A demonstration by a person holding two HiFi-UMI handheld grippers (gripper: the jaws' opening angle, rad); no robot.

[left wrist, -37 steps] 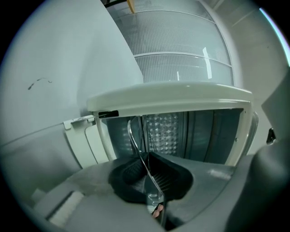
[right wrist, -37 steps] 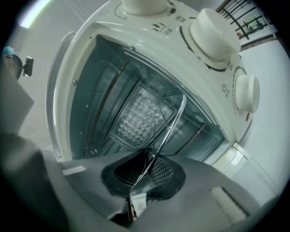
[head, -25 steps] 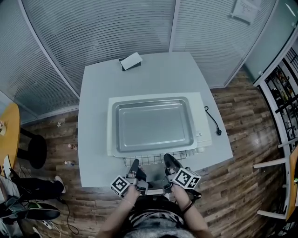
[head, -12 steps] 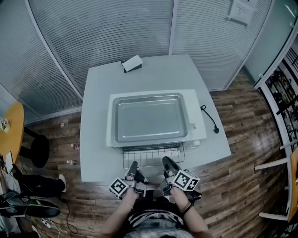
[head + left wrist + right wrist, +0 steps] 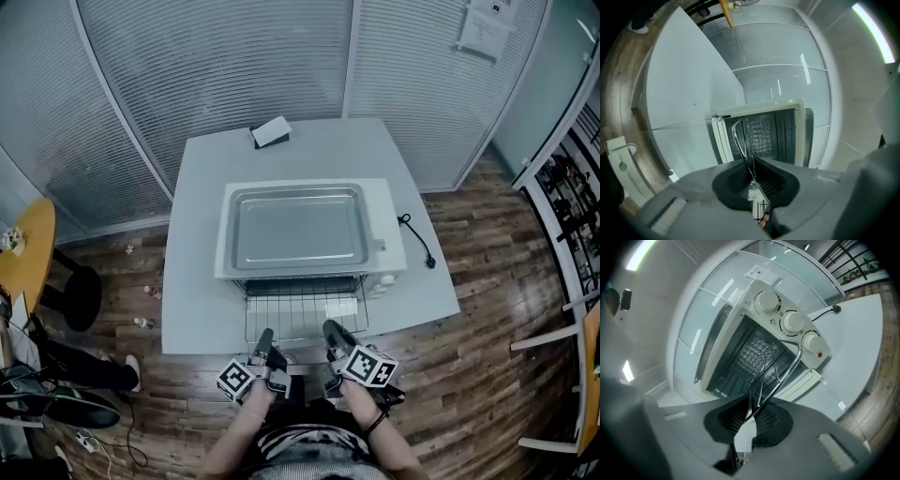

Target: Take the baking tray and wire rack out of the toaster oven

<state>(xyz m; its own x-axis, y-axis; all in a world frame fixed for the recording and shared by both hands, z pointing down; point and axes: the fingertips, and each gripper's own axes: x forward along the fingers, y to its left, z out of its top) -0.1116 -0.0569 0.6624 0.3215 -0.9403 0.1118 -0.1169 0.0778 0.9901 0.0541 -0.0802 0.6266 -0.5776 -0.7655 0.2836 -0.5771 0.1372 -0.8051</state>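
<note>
A white toaster oven (image 5: 389,251) stands on the grey table (image 5: 197,281), and the silver baking tray (image 5: 298,230) lies on its roof. The wire rack (image 5: 305,314) sticks out of the oven's open front towards me, held about level over the table's near edge. My left gripper (image 5: 265,339) is shut on the rack's front wire at its left, my right gripper (image 5: 330,330) shut on it at the right. In the left gripper view the rack's wire (image 5: 739,140) runs from the dark pads into the oven cavity (image 5: 761,133). The right gripper view shows the rack's wire (image 5: 787,369) below the knobs (image 5: 793,320).
A small white and black box (image 5: 271,131) lies at the table's far edge. The oven's black power cord (image 5: 417,242) trails on the table at the right. A yellow table (image 5: 23,253) and a dark stool (image 5: 70,300) stand to the left, glass partitions behind, shelving at the right.
Both grippers have drawn back towards me with the wire rack, which has slid much further out of the oven. The tray on top has not moved.
</note>
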